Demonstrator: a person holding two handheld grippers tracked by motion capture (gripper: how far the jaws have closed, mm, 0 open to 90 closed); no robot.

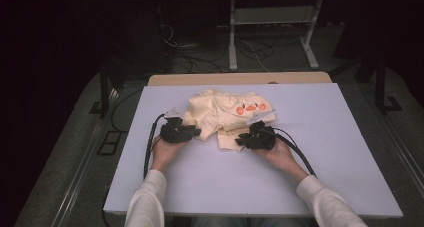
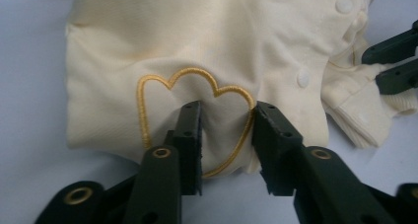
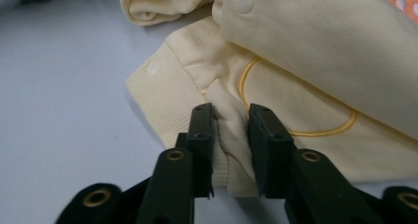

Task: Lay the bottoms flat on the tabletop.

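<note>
Left gripper [image 2: 226, 135] pinching a fold of the cream baby garment [image 2: 197, 61]. Right gripper [image 3: 230, 135] clamped on its ribbed hem. All on the white table [image 1: 310, 152].

Table [image 1: 310, 177]: pale lavender-white top, matte, lit from above; a tan wooden edge [image 1: 240, 78] runs along its far side. Floor beyond is grey and dim. A white metal stand [image 1: 232, 42] sits past the far edge, two uprights with feet, a shelf bar between them. Loose cables [image 1: 200, 57] lie tangled on the floor near the stand's left upright (count unclear in the dark). Dark frame legs [image 1: 104, 94] stand left of the table, another [image 1: 381, 84] at right. Room background is near black.
</note>
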